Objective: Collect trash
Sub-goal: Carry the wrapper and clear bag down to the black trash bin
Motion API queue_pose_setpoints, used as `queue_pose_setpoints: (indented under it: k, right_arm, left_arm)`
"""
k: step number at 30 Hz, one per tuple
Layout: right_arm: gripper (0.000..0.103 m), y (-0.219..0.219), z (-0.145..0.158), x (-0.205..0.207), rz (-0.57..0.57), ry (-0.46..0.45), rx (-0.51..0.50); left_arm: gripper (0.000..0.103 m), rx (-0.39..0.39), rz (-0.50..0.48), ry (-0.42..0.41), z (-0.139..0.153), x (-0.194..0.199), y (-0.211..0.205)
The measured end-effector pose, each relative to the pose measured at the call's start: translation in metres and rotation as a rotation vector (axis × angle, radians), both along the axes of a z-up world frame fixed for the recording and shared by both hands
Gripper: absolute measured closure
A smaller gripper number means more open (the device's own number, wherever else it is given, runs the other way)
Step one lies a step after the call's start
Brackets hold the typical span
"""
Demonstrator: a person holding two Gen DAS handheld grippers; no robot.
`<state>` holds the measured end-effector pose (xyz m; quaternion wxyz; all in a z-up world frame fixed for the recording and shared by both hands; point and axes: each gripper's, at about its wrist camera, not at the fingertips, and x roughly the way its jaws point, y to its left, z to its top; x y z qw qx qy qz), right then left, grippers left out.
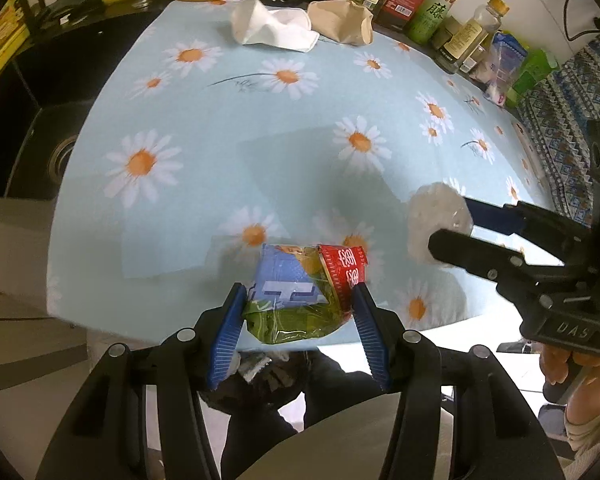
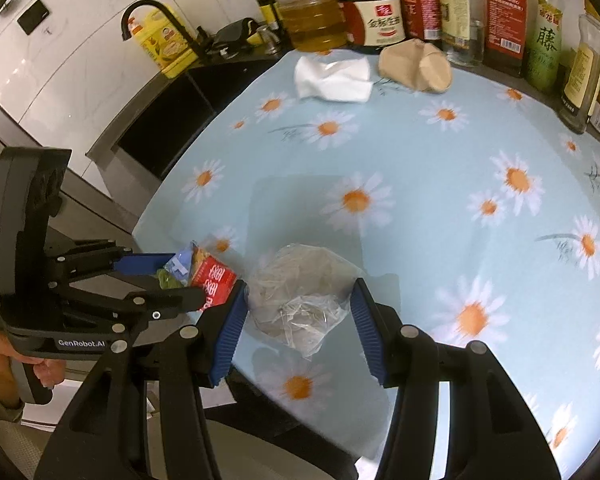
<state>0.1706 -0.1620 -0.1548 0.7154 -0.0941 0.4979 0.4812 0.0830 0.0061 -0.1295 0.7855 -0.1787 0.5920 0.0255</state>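
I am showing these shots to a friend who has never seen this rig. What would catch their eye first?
Probably the daisy tablecloth filling both views, with a gripper at its near edge on each side. The left gripper straddles a colourful snack wrapper, and the right gripper brackets a clear crumpled plastic bag. At the far edge lie a white tissue and a brown paper wad, before a row of bottles.

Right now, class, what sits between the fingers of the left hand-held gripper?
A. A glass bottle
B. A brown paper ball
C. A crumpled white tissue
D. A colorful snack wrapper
D: the left hand-held gripper brackets the colorful snack wrapper at the table's near edge, while the white tissue and brown paper lie far back by the bottles.
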Motion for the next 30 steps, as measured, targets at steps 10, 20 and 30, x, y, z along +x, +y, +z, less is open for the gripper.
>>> queue_pose_setpoints:
  k: [10,20,30]
  right_arm:
    - [0.05,0.009,-0.013,-0.059,-0.017,0.027,-0.027]
    - [0.05,0.017,-0.031,-0.102,-0.036,0.063,-0.059]
    - [0.05,0.018,-0.055,-0.122,-0.067,0.107,-0.096]
  left_arm:
    - [0.051,-0.035,-0.017,-0.005,-0.004,-0.051,0.017]
    - [0.051,-0.068,-0.046,0.008,-0.016,-0.082,0.028]
    - [0.051,-0.102,-0.076,0.057,-0.042,-0.097,0.027]
